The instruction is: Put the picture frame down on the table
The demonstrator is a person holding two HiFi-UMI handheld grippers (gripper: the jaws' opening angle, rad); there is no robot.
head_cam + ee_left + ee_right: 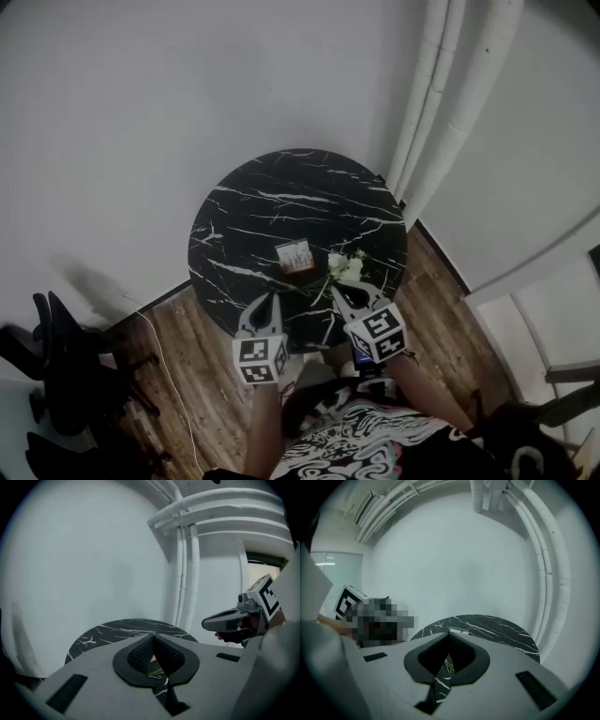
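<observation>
A small picture frame [294,255] with a pale border rests on the round black marble table [253,202], near the table's middle; I cannot tell whether it stands or lies flat. My left gripper [273,297] hovers over the near table edge, just short of the frame, shut and holding nothing. My right gripper [338,292] is beside it, by the white flowers [345,265], also shut and holding nothing. In the left gripper view the jaws' tips meet at the left gripper [153,635], and the right gripper [229,619] shows at the right. The right gripper [449,633] points across the table [497,627].
White pipes [441,94] run down the wall behind the table on the right. A dark office chair [56,361] stands on the wooden floor at the left, with a thin cable [169,375] lying near it. The person's patterned shirt [366,441] fills the bottom.
</observation>
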